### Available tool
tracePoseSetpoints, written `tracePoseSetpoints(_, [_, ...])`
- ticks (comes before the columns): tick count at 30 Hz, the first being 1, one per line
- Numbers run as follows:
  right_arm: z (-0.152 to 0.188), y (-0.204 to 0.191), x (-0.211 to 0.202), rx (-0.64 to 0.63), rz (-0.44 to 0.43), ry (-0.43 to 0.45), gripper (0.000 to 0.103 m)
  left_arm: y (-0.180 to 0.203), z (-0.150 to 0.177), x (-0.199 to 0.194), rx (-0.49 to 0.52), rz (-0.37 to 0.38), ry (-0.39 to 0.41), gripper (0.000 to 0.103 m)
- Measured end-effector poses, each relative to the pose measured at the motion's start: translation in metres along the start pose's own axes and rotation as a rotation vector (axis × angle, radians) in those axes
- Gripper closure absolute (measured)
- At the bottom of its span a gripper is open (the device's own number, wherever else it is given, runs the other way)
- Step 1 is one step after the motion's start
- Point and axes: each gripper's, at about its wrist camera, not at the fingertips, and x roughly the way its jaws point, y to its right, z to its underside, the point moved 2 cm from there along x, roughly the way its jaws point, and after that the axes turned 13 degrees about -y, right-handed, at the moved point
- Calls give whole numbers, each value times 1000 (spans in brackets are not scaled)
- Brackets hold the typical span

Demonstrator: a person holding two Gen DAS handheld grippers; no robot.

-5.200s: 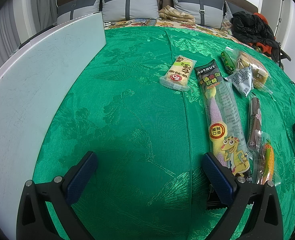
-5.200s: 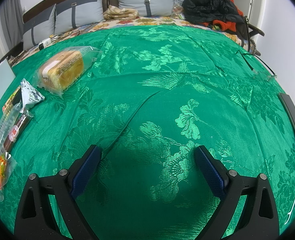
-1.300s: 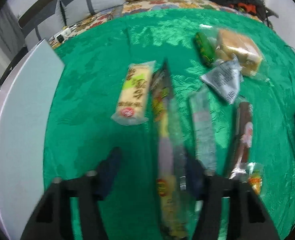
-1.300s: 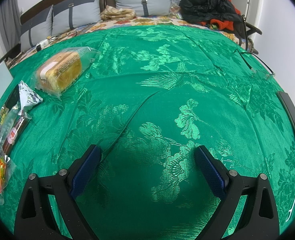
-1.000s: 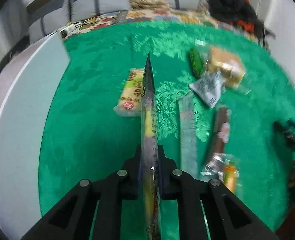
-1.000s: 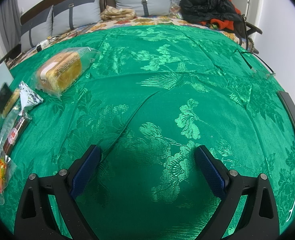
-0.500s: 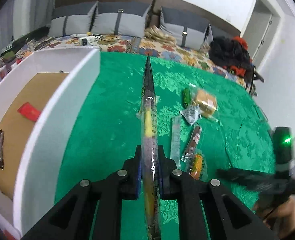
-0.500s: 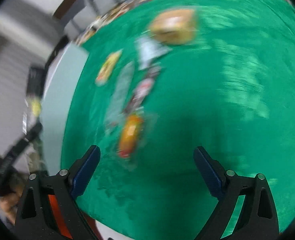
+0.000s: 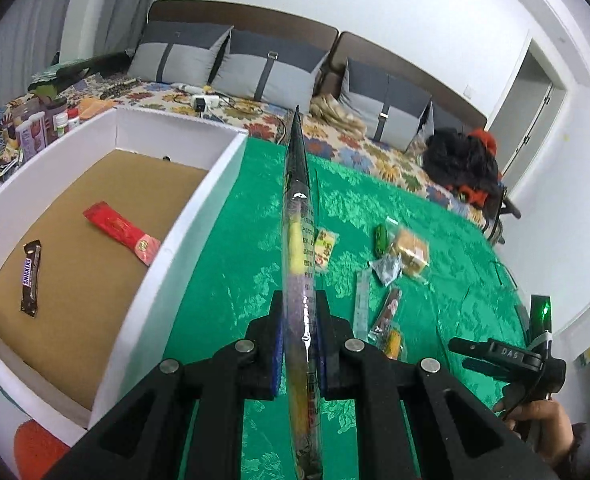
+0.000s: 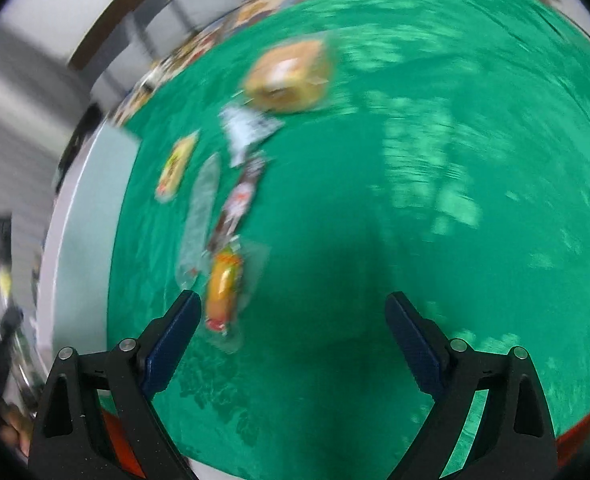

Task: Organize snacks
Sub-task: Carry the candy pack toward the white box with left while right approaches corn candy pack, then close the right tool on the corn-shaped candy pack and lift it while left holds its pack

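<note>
My left gripper (image 9: 300,320) is shut on a long candy packet (image 9: 298,216), held edge-on and raised above the green cloth (image 9: 231,280), right of a white box (image 9: 183,248). In the box lie a Snickers bar (image 9: 30,278) and a red packet (image 9: 121,233). Several snacks stay on the cloth: a yellow-green packet (image 9: 325,249), a bread pack (image 9: 409,252), a brown bar (image 9: 387,312). My right gripper (image 10: 293,316) is open above the cloth, an orange snack packet (image 10: 223,290) just inside its left finger (image 10: 175,336). The right wrist view is blurred.
The other gripper's handle (image 9: 507,356), with a green light, sits at the right in a hand (image 9: 539,420). Pillows (image 9: 267,68) and a black-and-orange heap (image 9: 463,164) lie at the far end. Bottles (image 9: 35,128) stand beyond the box.
My left gripper closed on the long candy packet and lifted it up and left toward the white box. My right gripper swung left and tilted down over the row of snacks.
</note>
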Motion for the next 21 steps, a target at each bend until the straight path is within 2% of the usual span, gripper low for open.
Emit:
tracePoseSetpoints(3, [-1, 5, 2, 70, -55, -39, 8, -4, 3, -6, -2, 4, 14, 91])
tracePoseSetpoints(6, [3, -29, 19, 9, -59, -101, 9, -8, 6, -8, -13, 8, 17, 91])
tracePoseSetpoints(9, [5, -66, 42, -89, 22, -125, 10, -9, 9, -9, -21, 10, 16, 91])
tracePoseSetpoints(13, [-2, -93, 72, -99, 151, -96, 14, -8, 12, -14, -23, 5, 21, 91])
tracePoseSetpoints(14, [-4, -96, 77, -108, 171, -92, 18, -8, 12, -15, -20, 0, 22, 91])
tracePoseSetpoints(16, [-4, -100, 90, -131, 226, -107, 54, -8, 12, -16, -12, -11, 22, 91])
tracePoseSetpoints(17, [-3, -97, 92, -129, 232, -103, 55, -8, 13, -17, -5, -22, 23, 91])
tracePoseSetpoints(19, [-1, -91, 88, -133, 219, -78, 75, -8, 14, -18, 1, -33, 26, 91])
tracePoseSetpoints(20, [0, -86, 83, -132, 191, -69, 77, -9, 15, -19, 4, -33, 26, 91])
tracePoseSetpoints(21, [1, -78, 78, -116, 157, -67, 87, -9, 16, -19, 6, -34, 25, 91])
